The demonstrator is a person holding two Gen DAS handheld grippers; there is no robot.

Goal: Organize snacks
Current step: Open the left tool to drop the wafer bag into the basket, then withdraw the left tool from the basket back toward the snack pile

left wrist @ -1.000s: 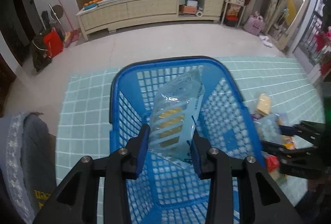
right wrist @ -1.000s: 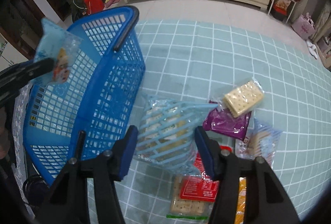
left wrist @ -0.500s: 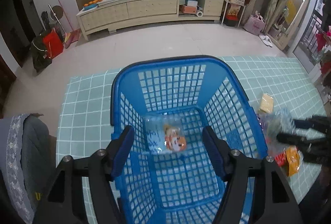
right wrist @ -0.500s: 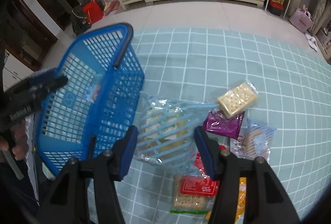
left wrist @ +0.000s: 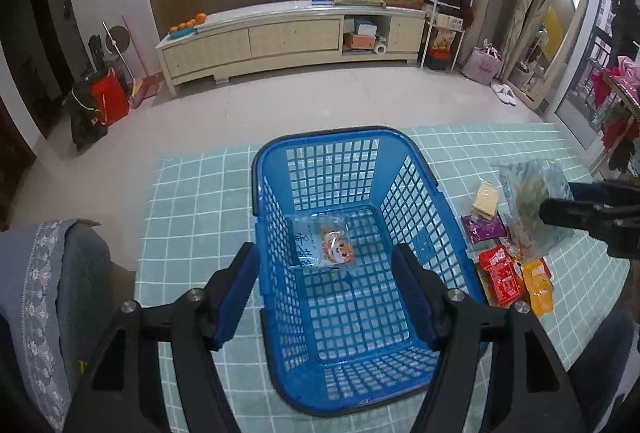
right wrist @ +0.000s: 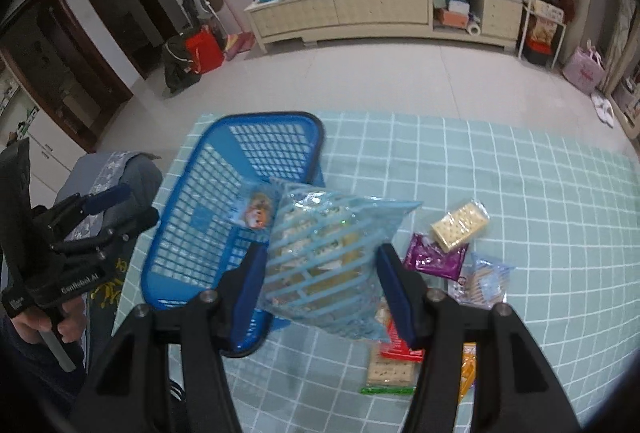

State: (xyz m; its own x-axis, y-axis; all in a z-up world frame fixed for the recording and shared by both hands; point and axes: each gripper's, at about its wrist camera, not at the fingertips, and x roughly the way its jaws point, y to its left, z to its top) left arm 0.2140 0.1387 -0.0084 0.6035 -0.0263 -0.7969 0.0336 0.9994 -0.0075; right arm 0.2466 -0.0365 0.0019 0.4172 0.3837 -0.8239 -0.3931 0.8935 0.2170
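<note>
On the green checked mat, far to the left, sits a grey cushion with a lace edge. Next comes the left gripper; its blue fingers stand wide apart with nothing between them, above the blue basket. Inside the basket one small clear snack pack with an orange cartoon face lies flat on the bottom. To the right of the basket, loose snacks lie on the mat: a purple packet, a pack of square crackers, a red packet and an orange packet. Above them the right gripper holds a big clear bag with light blue stripes up off the mat, its two pads pressing on the bag's sides. The bag hangs just beside the basket's right wall. Far behind, a long cream cabinet stands by the wall with oranges on top.
</note>
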